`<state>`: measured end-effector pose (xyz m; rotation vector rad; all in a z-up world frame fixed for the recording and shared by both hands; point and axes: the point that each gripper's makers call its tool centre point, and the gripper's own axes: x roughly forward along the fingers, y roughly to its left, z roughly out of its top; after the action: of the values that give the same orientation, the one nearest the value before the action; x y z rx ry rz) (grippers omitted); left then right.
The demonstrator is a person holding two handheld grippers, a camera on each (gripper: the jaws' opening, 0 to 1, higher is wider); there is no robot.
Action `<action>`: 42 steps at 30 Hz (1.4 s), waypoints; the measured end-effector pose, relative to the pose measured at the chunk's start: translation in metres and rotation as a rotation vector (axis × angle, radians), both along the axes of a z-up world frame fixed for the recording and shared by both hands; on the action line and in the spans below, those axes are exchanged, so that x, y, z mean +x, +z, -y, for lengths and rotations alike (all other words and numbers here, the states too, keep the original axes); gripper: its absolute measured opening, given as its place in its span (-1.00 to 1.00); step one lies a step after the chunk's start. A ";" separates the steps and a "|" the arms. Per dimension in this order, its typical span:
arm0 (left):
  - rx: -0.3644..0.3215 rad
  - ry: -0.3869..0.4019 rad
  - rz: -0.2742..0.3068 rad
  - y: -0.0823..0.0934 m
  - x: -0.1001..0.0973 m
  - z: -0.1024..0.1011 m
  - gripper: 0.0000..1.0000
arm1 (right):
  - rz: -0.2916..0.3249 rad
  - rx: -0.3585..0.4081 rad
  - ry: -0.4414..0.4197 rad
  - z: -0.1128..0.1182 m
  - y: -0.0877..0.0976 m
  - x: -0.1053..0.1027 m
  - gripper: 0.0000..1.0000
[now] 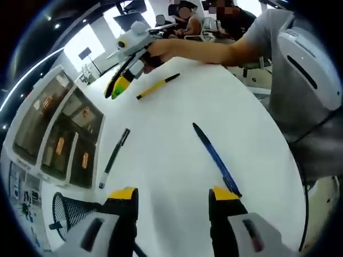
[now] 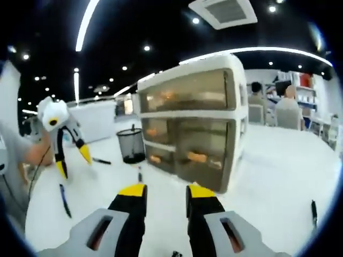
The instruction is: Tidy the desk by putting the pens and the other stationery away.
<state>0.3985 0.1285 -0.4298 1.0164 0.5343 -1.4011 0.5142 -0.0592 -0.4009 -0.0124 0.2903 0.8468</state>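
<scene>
The white desk [image 1: 177, 160] carries everything, and its round edge curves past the person's side. A drawer cabinet [image 2: 190, 126] with tinted fronts stands towards the far edge; its drawers are shut, so nothing is stowed there yet. A black mesh pen cup [image 2: 131, 145] stands just beside the cabinet, upright and open-topped, the likely destination for the pens.

The left gripper [image 1: 172, 195] hangs low over the near part of the desk, jaws spread and empty, aimed between two pens. The blue pen [image 1: 216, 158] lies flat with its near end just beside the right-hand jaw, plausibly the next item to take. The black pen [image 1: 114, 156] lies flat towards the cabinet side, apart from the jaws. The yellow pen [image 1: 157, 87] lies near the far edge.

The right gripper [image 2: 165, 194], held in a hand [image 1: 161, 49], points at the cabinet front above the desk. Its jaws stand parted with nothing between them; in the left gripper view it hovers near the yellow pen, not touching it.

Judgement: the tidying is at an early stage, with three pens loose on the desk.
</scene>
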 end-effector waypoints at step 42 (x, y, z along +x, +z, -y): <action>0.004 -0.078 0.060 0.020 -0.027 0.000 0.06 | -0.313 -0.445 -0.068 0.051 -0.045 -0.075 -0.59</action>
<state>0.3710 0.1282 -0.4097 1.0890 0.4580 -1.4341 0.4390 -0.1101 -0.4458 -0.2852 0.7657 0.7016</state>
